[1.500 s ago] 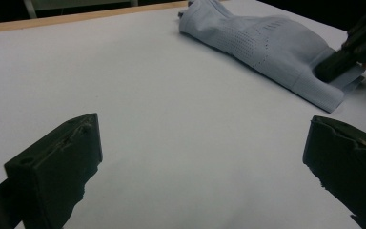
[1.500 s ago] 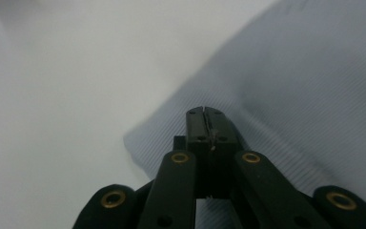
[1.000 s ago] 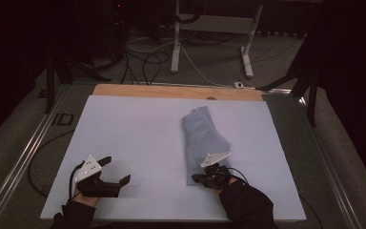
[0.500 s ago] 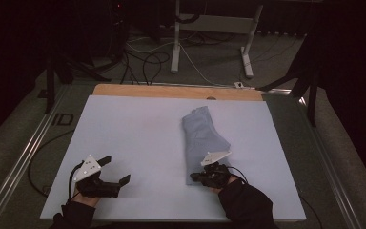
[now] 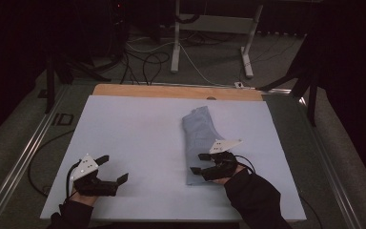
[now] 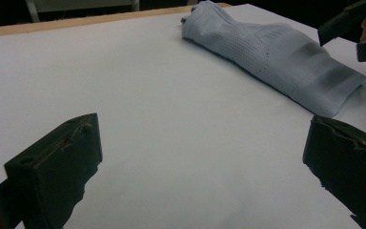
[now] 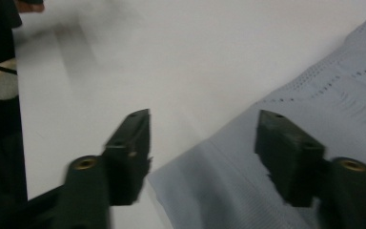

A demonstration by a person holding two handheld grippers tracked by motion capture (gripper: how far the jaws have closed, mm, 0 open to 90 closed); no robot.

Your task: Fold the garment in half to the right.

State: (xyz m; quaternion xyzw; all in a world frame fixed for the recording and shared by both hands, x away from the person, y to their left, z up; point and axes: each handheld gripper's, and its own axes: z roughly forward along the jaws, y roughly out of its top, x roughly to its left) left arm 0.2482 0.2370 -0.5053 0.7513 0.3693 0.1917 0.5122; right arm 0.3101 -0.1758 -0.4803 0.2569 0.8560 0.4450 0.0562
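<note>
Where gripper (image 5: 199,163) hovers: sock (image 5: 201,138) just beneath.

The folded cloth (image 5: 201,143) lies on the worktop (image 5: 133,138) toward three o'clock; right tongs (image 5: 201,163) above its six-o'clock end; left tongs (image 5: 112,169) at seven o'clock.

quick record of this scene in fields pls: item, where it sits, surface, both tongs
item: light blue folded cloth, perforated knit pattern
where it sits: flat on the right half of the white board, long side running away from the person
left tongs: open, nothing between the jaws, low over the bare board
right tongs: jaws just opened, above the cloth's near end, not pinching it
beyond the board: wooden edge strip
</note>
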